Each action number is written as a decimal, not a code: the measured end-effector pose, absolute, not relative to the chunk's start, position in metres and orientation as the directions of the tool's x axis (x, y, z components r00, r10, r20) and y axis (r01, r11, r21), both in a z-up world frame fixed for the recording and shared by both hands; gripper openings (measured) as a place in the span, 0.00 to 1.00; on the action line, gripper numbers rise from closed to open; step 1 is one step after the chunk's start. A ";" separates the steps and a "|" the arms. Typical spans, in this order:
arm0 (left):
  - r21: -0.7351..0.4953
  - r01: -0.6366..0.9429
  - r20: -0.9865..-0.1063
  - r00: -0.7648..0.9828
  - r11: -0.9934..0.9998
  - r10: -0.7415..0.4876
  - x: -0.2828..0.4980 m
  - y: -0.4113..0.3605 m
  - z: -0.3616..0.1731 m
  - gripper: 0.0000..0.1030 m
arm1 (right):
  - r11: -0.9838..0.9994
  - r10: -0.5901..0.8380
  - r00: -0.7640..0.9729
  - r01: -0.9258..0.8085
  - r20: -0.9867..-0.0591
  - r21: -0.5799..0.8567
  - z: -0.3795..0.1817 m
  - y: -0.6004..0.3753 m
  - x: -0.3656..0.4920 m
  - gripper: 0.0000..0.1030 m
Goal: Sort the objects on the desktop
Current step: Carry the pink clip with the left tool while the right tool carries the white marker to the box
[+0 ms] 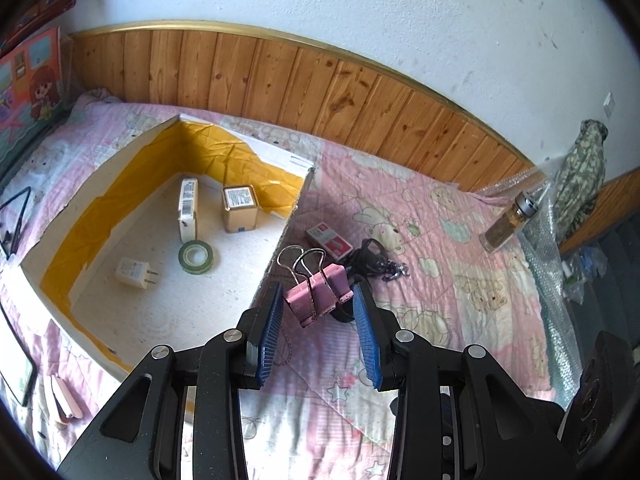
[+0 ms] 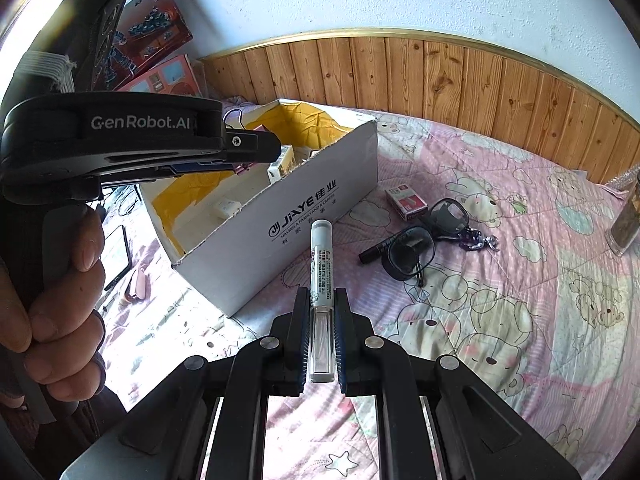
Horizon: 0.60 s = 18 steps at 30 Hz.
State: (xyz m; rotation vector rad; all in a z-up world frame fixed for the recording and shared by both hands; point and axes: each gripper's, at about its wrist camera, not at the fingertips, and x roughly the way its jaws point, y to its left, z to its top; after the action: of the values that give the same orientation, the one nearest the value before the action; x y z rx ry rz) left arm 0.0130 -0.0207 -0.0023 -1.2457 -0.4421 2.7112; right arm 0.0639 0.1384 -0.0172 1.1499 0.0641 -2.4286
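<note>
Holding a pink binder clip (image 1: 316,294) between the blue pads of my left gripper (image 1: 318,312), I have it just past the near wall of the white cardboard box (image 1: 280,248), over the pink quilt (image 1: 460,248). The jaws stand half apart, clamped on the clip's body; its wire handles point up and away from me, toward the wall.

Inside the box, lined with yellow tape, lie a white charger plug (image 1: 134,274), a roll of green tape (image 1: 196,257), a long white carton (image 1: 188,208) lying on its side with its long axis running away from me, and a small brown carton (image 1: 240,208) standing upright.

My right gripper (image 2: 322,320) is closed tight on a slim white-and-clear tube (image 2: 321,280). Its long axis runs straight along my fingers, white cap end pointing forward toward the box's printed side, clear end back between the pads.

On the quilt right of the box rest a small red-and-white box (image 2: 406,200), black glasses (image 2: 428,236), a black marker (image 2: 380,249) and a metal clasp (image 2: 480,239).
</note>
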 end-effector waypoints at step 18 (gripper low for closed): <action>-0.376 0.080 -0.694 -0.685 -0.923 0.223 0.008 -0.080 0.012 0.36 | -0.862 -0.428 -0.552 0.486 -0.715 0.141 0.011 0.099 0.037 0.12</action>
State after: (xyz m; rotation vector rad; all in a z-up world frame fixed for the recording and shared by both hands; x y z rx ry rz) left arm 0.0084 -0.0803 0.0125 -1.2101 -0.5882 2.7503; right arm 0.0366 0.0986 0.0111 1.0717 0.0990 -2.3846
